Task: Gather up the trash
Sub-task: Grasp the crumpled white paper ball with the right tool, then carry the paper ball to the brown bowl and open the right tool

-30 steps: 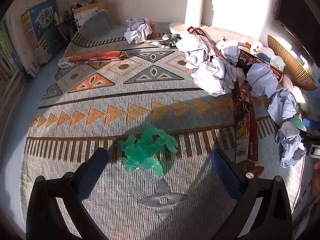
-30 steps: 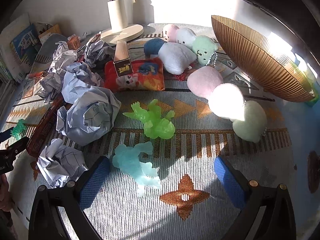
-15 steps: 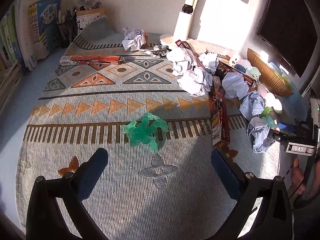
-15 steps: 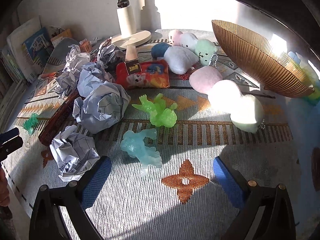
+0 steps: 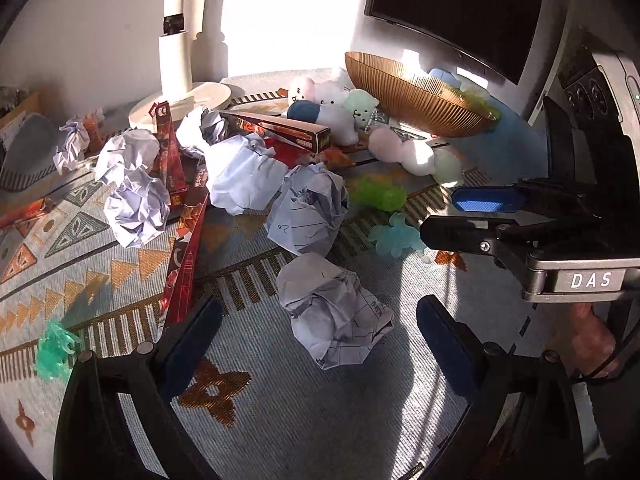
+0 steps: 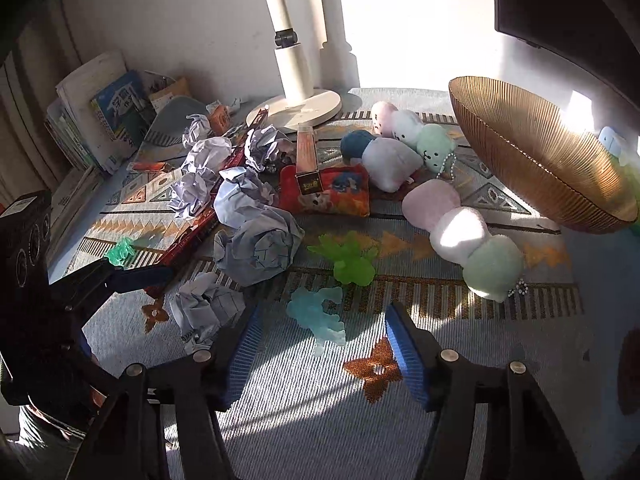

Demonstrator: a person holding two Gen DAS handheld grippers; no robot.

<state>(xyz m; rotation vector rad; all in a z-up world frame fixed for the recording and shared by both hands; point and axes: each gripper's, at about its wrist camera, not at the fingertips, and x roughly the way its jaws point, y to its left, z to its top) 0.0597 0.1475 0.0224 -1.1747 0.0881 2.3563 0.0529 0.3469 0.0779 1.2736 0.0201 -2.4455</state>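
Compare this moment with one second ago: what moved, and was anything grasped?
The left gripper swung right, from the green toy to a crumpled paper ball. The right gripper narrowed over the blue toy. Nothing grasped; objects stayed put.

A lived-in home room: a table under a patterned woven cloth (image 6: 460,364), plush toys (image 6: 408,148), stacked books (image 6: 100,120) against the wall, a dark screen (image 5: 452,4) mounted above, and a ribbed bowl (image 6: 532,156).
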